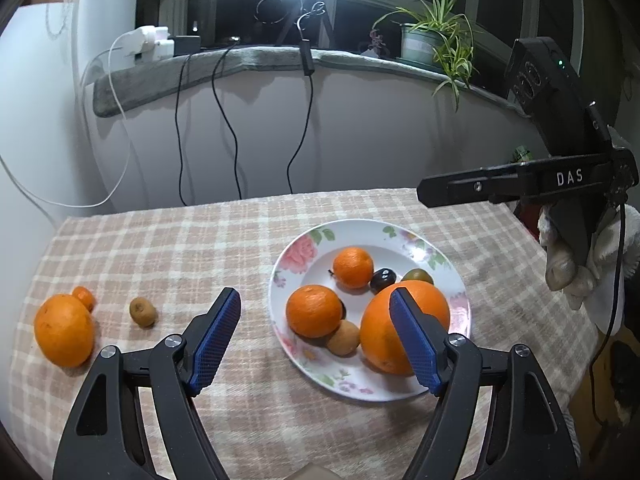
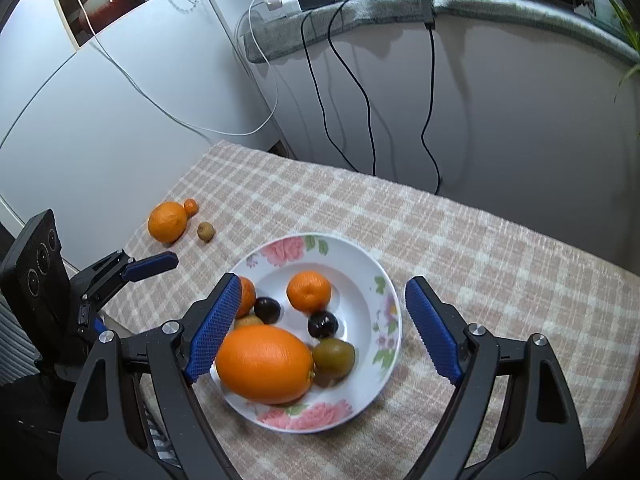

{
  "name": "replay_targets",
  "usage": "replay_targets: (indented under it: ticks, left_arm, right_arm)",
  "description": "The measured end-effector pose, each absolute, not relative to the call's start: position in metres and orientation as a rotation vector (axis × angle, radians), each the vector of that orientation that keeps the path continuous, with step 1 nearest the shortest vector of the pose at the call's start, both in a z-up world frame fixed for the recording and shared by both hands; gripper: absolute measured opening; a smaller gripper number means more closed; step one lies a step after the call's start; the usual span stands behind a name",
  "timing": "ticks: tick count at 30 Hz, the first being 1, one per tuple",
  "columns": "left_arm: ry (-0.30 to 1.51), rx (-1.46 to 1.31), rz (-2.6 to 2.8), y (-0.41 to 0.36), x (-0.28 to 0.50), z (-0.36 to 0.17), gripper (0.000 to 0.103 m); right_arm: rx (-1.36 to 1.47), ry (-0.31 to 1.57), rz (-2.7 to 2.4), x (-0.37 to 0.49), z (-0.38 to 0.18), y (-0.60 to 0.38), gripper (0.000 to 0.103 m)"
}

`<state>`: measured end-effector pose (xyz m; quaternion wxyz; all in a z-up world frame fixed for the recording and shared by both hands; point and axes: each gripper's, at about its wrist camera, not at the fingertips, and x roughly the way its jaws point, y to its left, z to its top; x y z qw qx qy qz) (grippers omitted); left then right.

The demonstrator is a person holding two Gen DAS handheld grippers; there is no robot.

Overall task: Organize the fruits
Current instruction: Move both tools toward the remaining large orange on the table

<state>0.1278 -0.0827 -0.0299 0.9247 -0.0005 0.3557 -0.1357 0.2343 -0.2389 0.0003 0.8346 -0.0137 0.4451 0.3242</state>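
Fruits are sitting mostly on the plate [image 2: 386, 300]: a big orange [image 2: 264, 364], two tangerines, dark plums, kiwis. Left of the plate, another orange [image 1: 64, 330], a small tangerine [image 1: 84, 298] and a kiwi [image 1: 142, 312] are lying. Both the left gripper [image 1: 316, 340] and the right gripper [image 2: 320, 332] are hovering agape, empty.

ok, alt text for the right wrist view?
The open right gripper hovers over a floral plate holding a big orange, two mandarins, two dark plums and a greenish kiwi. Three more fruits sit on the checked tablecloth at far left, beyond the left gripper.
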Motion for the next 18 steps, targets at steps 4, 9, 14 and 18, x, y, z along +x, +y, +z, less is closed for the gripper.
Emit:
replay_targets:
  ticks: [4, 9, 14, 18]
  left_arm:
    - [0.726, -0.019, -0.261, -0.072, 0.126, -0.030, 0.077]
    - [0.722, -0.042, -0.236, -0.055, 0.123, -0.031, 0.077]
    - [0.721, -0.054, -0.195, -0.033, 0.122, -0.030, 0.077]
    - [0.717, -0.066, -0.155, -0.011, 0.120, -0.030, 0.077]
  right_arm:
    - [-0.056, 0.926, 0.680, 0.235, 0.005, -0.227, 0.086]
    - [-0.079, 0.935, 0.693, 0.237, 0.006, -0.210, 0.086]
    - [-0.118, 0.942, 0.703, 0.240, 0.005, -0.190, 0.086]
    - [-0.134, 0.938, 0.723, 0.241, 0.007, -0.175, 0.086]
